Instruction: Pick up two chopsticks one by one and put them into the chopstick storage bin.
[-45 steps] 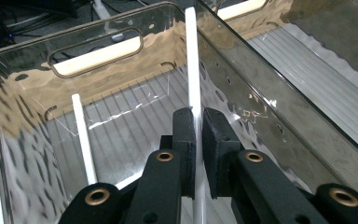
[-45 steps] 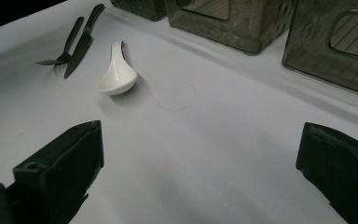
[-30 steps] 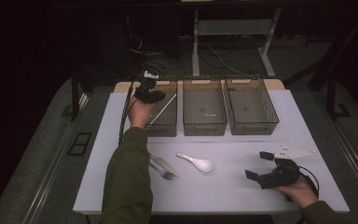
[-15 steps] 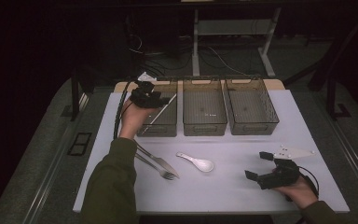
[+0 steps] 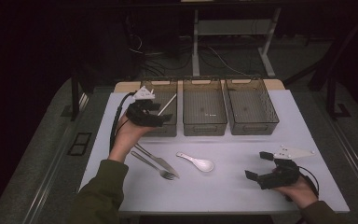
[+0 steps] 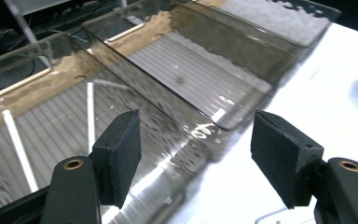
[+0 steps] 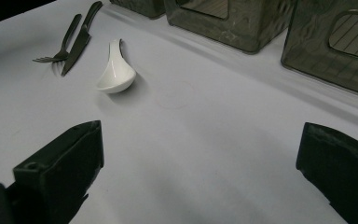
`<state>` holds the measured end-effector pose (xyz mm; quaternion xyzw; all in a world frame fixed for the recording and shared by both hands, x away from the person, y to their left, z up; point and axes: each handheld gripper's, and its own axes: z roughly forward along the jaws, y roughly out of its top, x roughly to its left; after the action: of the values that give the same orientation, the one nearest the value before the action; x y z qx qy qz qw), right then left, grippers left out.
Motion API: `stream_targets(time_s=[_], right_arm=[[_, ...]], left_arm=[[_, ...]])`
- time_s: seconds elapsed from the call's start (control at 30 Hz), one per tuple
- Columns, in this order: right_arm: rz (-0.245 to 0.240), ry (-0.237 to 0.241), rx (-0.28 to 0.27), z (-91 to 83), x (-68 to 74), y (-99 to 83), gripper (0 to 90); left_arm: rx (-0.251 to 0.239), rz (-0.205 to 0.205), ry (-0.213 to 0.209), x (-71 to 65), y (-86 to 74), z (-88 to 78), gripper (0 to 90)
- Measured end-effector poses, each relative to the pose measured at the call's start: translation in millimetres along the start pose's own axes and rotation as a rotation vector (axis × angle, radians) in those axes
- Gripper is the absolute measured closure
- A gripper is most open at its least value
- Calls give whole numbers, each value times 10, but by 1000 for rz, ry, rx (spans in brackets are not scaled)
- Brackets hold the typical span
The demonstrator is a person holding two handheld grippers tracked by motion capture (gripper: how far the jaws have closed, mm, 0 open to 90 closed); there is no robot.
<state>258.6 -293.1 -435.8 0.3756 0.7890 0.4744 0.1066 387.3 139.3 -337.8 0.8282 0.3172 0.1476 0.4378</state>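
My left gripper [image 5: 154,114] hangs over the near left corner of the left smoked bin [image 5: 168,127]. Its jaws have just been opening and nothing is between them [image 6: 196,137]. White chopsticks [image 5: 167,104] lie slanted inside that bin, seen through the jaws as chopsticks [image 6: 90,114]. A knife [image 5: 158,160], a fork [image 5: 154,167] and a white spoon [image 5: 196,162] lie on the white table [image 5: 223,189]. My right gripper [image 5: 258,166] rests open at the near right, jaws wide and empty [image 7: 200,154], facing the spoon [image 7: 116,70], knife [image 7: 80,39] and fork [image 7: 60,44].
A middle bin [image 5: 204,107] and a right bin [image 5: 251,106] stand side by side at the back, beside the left one; both look empty. Dark floor, table legs and cables lie beyond. Bare tabletop stretches between the spoon and the right gripper.
My left gripper has drawn back from over the left bin toward the near side, and its jaws stand wider. The arm now uncovers the knife and fork. The right gripper has kept still.
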Motion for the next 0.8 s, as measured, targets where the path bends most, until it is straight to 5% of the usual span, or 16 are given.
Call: stream_targets(time_s=[0.8], right_arm=[[-2,-3,-1,-5,4,-1,8]], left_arm=[[-22,8,-66,-564,-748,-161,234]])
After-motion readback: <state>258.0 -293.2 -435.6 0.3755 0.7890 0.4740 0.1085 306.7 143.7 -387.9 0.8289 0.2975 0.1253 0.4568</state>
